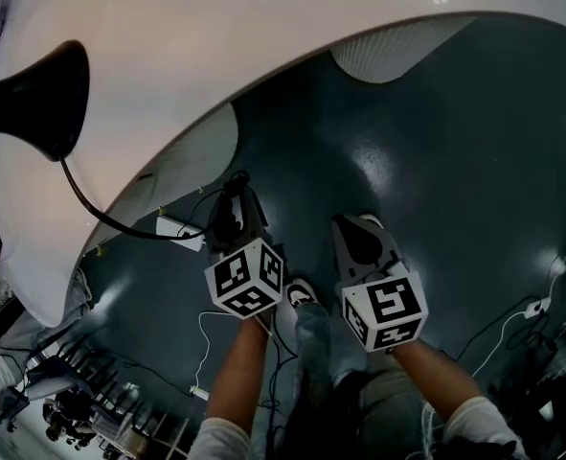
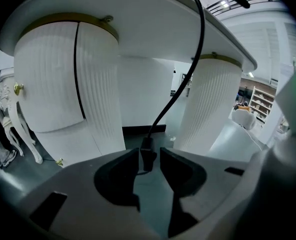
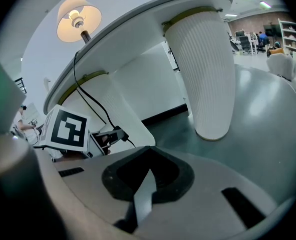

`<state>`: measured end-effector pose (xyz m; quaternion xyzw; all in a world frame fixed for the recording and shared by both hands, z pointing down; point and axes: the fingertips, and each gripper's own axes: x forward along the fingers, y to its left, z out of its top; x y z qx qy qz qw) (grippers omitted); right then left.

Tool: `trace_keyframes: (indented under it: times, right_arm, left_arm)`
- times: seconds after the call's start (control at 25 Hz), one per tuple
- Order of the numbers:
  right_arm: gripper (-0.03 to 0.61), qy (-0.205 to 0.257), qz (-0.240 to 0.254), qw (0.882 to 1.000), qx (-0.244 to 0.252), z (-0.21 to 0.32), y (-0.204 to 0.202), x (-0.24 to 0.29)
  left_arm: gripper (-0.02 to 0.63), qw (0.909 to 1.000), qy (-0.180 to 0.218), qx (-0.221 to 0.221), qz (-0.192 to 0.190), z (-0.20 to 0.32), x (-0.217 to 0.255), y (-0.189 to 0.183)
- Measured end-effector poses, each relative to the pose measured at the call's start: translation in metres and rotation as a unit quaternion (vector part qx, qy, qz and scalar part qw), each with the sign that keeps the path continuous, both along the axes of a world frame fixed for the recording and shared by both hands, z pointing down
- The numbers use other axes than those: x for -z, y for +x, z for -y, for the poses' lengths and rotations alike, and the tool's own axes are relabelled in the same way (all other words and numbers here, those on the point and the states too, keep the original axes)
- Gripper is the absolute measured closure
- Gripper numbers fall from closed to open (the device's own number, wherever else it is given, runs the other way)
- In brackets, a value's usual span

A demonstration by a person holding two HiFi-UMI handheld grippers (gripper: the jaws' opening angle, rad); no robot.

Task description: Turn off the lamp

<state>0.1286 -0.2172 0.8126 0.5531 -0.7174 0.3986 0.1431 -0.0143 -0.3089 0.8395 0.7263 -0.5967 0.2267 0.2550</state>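
The lamp (image 3: pixel 78 19) stands on the white table (image 1: pixel 263 56), its shade glowing; in the head view it shows as a dark shade (image 1: pixel 38 99). Its black cord (image 1: pixel 120 223) hangs over the table edge to an inline switch (image 2: pixel 148 159). My left gripper (image 2: pixel 149 151) is open, the switch between its fingertips with a slim gap on each side. In the head view the left gripper (image 1: pixel 233 204) points under the table edge. To its right, my right gripper (image 1: pixel 354 233) is shut and holds nothing, as the right gripper view (image 3: pixel 148 151) confirms.
Ribbed white table legs (image 2: pixel 62 84) (image 2: pixel 213 104) rise from the dark glossy floor. A white plug box (image 1: pixel 180 230) and thin white cables (image 1: pixel 201 353) lie on the floor. An ornate white furniture leg (image 2: pixel 17 126) stands at the left. Shelves and chairs stand far off.
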Motion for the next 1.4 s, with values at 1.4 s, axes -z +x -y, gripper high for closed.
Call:
trace_keyframes:
  times: [1.4]
  right_arm:
    - [0.58, -0.009, 0.004, 1.0, -0.002, 0.007, -0.005, -0.004]
  left_arm:
    - [0.538, 0.9999, 0.005, -0.006, 0.008, 0.011, 0.005, -0.002]
